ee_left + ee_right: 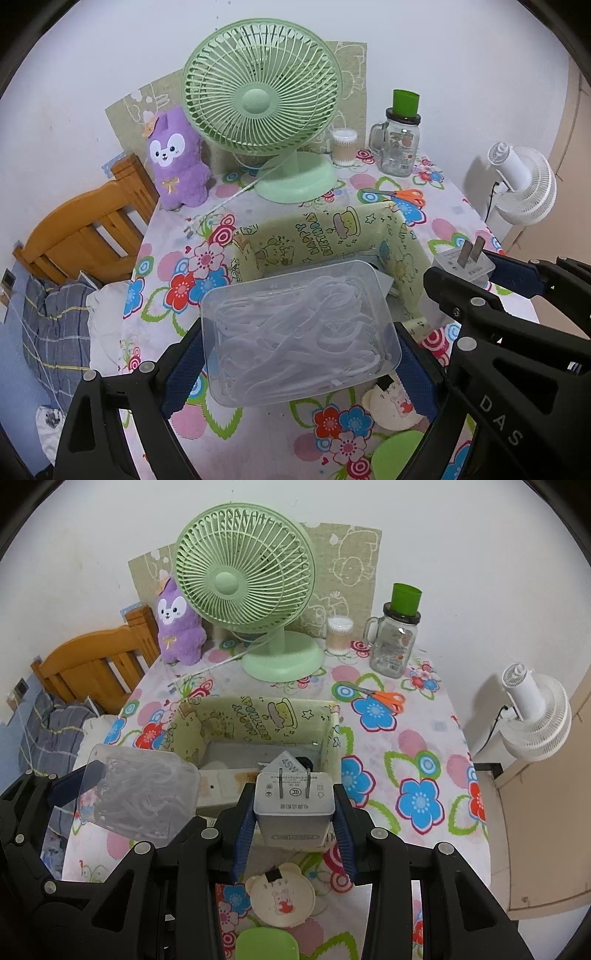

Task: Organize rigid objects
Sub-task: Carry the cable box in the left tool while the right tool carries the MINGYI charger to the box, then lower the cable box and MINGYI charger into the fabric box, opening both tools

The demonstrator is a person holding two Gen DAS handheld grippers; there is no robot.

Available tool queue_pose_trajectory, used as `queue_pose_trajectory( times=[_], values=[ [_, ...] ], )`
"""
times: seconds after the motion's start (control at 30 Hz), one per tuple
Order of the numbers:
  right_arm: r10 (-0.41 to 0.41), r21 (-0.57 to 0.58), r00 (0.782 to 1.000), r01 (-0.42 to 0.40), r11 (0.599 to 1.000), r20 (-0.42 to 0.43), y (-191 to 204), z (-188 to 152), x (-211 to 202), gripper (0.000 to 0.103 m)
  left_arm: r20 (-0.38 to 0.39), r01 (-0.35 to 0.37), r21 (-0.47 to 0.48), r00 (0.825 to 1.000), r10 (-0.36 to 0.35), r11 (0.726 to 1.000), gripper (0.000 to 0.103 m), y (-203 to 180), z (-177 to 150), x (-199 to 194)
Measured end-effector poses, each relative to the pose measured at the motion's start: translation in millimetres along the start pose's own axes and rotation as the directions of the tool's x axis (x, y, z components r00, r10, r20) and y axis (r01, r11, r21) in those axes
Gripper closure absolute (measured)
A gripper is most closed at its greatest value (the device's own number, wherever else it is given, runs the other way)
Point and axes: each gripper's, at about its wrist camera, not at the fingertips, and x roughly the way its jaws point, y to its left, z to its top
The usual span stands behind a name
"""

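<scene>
Both loads are held aloft: the clear box of white cables (301,334) is clamped in the left gripper (299,365), low centre of the left view, while the grey plug adapter (293,806) is pinched in the right gripper's (293,827) jaws. The yellow fabric bin (255,734) sits just ahead on the surface. The adapter is best lowered first, prongs kept level, and the box kept flat.
</scene>
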Motion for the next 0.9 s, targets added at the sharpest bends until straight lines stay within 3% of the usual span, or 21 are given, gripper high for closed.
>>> queue_pose_trajectory(
  times=[0.73, 0.9],
  values=[
    [0.056, 0.056, 0.993, -0.051, 0.997, -0.101, -5, 10, 75, 0.06, -0.083, -0.02, 0.017, 0.996, 0.022, 1.0, 0.009, 4, 10, 64],
    [0.046, 0.051, 0.993, -0.041, 0.998, -0.107, -4, 13, 81, 0.055, -0.096, -0.008, 0.009, 0.995, 0.009, 1.0, 0.009, 6, 12, 71]
  ],
)
